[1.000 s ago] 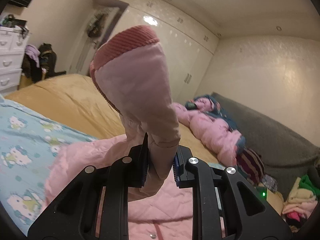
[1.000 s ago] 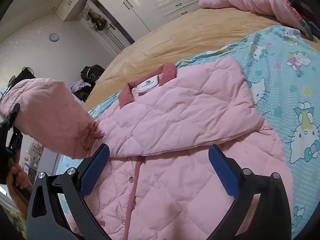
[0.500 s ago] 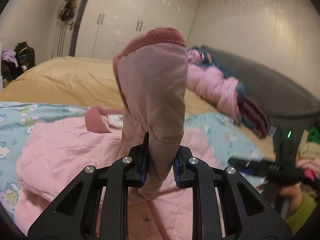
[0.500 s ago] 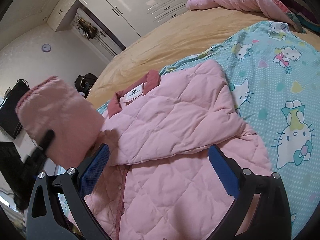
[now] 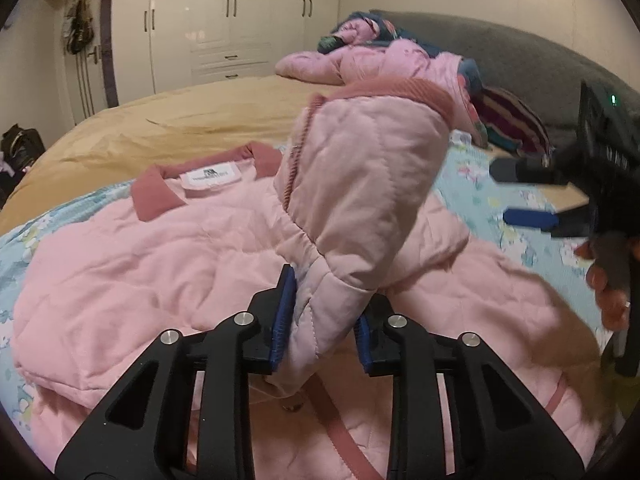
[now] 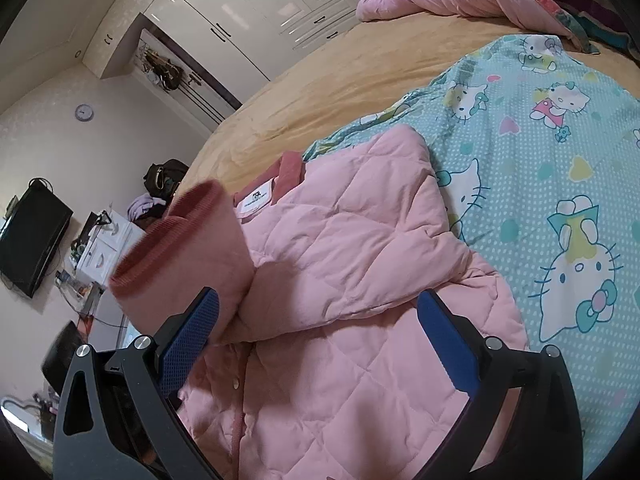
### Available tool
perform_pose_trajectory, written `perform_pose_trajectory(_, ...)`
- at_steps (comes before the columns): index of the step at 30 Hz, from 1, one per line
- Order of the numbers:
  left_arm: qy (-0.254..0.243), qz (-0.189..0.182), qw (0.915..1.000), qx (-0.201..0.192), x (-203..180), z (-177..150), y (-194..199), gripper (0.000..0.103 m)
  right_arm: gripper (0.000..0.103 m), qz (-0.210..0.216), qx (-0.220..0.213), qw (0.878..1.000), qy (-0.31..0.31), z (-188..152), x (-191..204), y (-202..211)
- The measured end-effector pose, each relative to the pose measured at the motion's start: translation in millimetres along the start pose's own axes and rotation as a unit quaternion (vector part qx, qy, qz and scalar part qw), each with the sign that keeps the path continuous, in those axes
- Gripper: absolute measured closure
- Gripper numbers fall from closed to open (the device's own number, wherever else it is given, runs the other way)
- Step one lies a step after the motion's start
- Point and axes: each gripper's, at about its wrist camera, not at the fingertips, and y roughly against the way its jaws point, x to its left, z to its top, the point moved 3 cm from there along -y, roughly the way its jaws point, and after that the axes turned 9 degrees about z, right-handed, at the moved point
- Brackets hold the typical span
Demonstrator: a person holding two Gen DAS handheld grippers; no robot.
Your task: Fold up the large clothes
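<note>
A pink quilted jacket with a darker pink collar and white label lies front up on the bed. It also shows in the right wrist view, with one sleeve folded across its chest. My left gripper is shut on the other sleeve and holds it over the jacket's chest, ribbed cuff up. That sleeve's cuff shows at the left of the right wrist view. My right gripper is open and empty just above the jacket's lower front. It also shows at the right edge of the left wrist view.
The jacket lies on a blue cartoon-print sheet over a tan bedspread. A heap of pink and patterned clothes lies at the far side by a grey headboard. White wardrobes line the wall.
My left gripper has swung the held sleeve inward and lower over the jacket's chest. My right gripper stays open and has moved slightly closer to the jacket.
</note>
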Motion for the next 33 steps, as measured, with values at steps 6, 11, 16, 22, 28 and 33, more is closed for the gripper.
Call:
perform_pose_trajectory(6,0.015,-0.026,0.9993,0.024,-2.1,-6.2,-7.3,0.047,0.004,0.003,0.004,1.0,-0.005,-0.1,-1.0,-1.9)
perform_pose_trajectory(11,0.019,-0.044,0.998,0.041,-8.7,-8.5,-9.3,0.024,0.004,0.007,0.005,1.0,-0.005,2.9,1.7,-3.0)
perform_pose_trajectory(16,0.02,-0.077,0.9954,0.053,-17.1,-4.0,-2.2,0.009,0.004,0.024,0.016,0.999,-0.019,10.9,3.7,-11.8)
perform_pose_trajectory(22,0.078,-0.131,0.9876,0.039,7.9,10.9,16.5,0.009,0.004,0.051,0.046,0.996,-0.048,18.2,3.6,-34.8)
perform_pose_trajectory(28,0.156,-0.034,0.987,0.016,88.7,20.5,25.3,0.009,0.004,0.052,0.064,0.995,-0.061,14.9,-1.3,-60.9)
perform_pose_trajectory(33,0.216,0.075,0.9735,0.004,165.2,18.8,35.9,0.009,0.021,0.059,0.067,0.993,-0.08,9.3,-1.6,-77.7)
